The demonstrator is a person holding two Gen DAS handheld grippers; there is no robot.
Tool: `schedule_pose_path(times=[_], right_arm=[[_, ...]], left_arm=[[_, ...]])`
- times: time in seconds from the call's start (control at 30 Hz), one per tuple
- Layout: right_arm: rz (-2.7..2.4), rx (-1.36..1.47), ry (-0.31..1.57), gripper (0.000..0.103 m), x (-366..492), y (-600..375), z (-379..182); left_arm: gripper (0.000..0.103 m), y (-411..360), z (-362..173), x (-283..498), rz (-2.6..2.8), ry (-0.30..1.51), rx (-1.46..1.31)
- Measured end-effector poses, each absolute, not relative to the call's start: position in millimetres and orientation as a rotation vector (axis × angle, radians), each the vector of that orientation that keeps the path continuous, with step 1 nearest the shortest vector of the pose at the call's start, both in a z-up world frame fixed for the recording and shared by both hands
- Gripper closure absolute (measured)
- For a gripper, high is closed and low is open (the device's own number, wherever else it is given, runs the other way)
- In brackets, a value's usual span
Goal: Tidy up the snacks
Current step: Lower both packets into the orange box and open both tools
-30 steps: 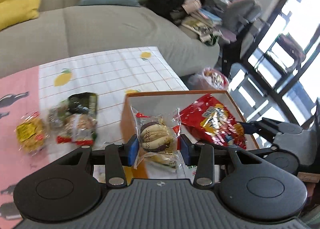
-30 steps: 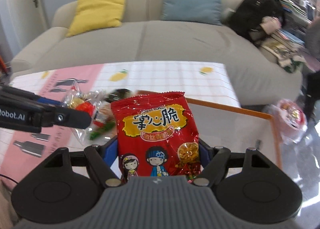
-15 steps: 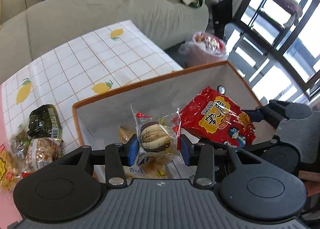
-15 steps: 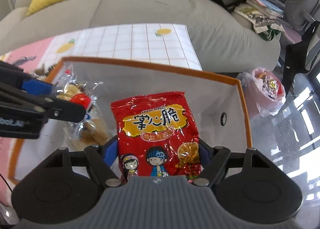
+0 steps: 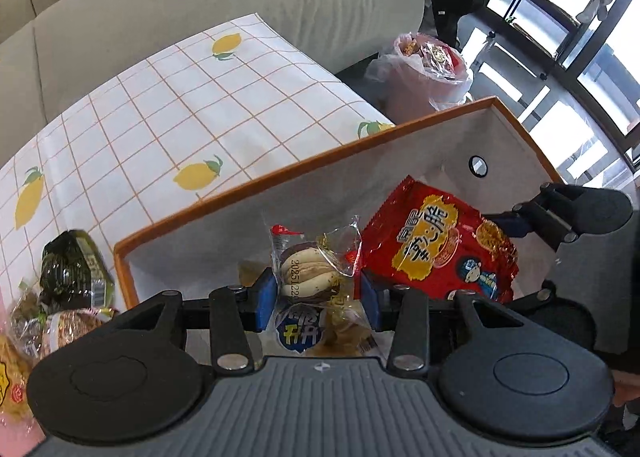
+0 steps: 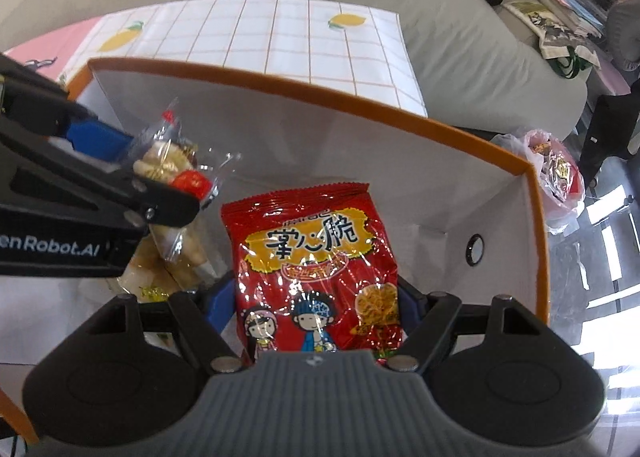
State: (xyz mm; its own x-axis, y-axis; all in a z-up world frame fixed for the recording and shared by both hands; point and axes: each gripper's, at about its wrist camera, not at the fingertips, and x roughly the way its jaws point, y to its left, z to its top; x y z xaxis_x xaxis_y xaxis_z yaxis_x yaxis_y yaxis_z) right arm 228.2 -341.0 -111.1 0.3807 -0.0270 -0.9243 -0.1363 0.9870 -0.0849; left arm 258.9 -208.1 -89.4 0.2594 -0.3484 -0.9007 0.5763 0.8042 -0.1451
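My left tongs (image 5: 318, 291) grip the biscuit packet (image 5: 308, 273), right tongs (image 6: 316, 297) the red crisp bag (image 6: 316, 253), both inside the box (image 6: 536, 217); risk: crowded releases snagging wrappers.

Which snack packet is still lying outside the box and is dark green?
The dark green packet on the tablecloth, left of the orange-rimmed box; its neighbours there are yellowish and brownish.

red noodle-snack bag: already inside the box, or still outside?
Inside, but not released. The red bag sits below the orange rim of the box, with white walls behind it, and the right gripper has its jaws clamped on it.
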Motion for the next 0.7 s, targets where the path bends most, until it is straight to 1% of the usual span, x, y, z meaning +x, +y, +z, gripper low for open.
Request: schedule_pose_path(times=[0.13,0.3,0.53,0.63,0.7], right_arm=[[0.074,-0.151,1.211,0.028,230,-341,-118],[0.085,-0.174,1.231,0.027,232,-338,-124],[0.095,-0.185,1.257,0.027,237,-338,-125],[0.094,-0.188,1.267,0.026,238,-337,-126],[0.088,-0.192,1.275,0.025,240,-337,-127]], left_arm=[[0.053,-214,-98,265,-0.642,1.156,0.215],[0.05,-224,-111,268,-0.626,1.192,0.261],[0.042,-229,-117,266,-0.606,1.213,0.322],[0.033,-227,-114,265,-0.61,1.216,0.324],[0.03,-226,-111,264,-0.617,1.21,0.327]])
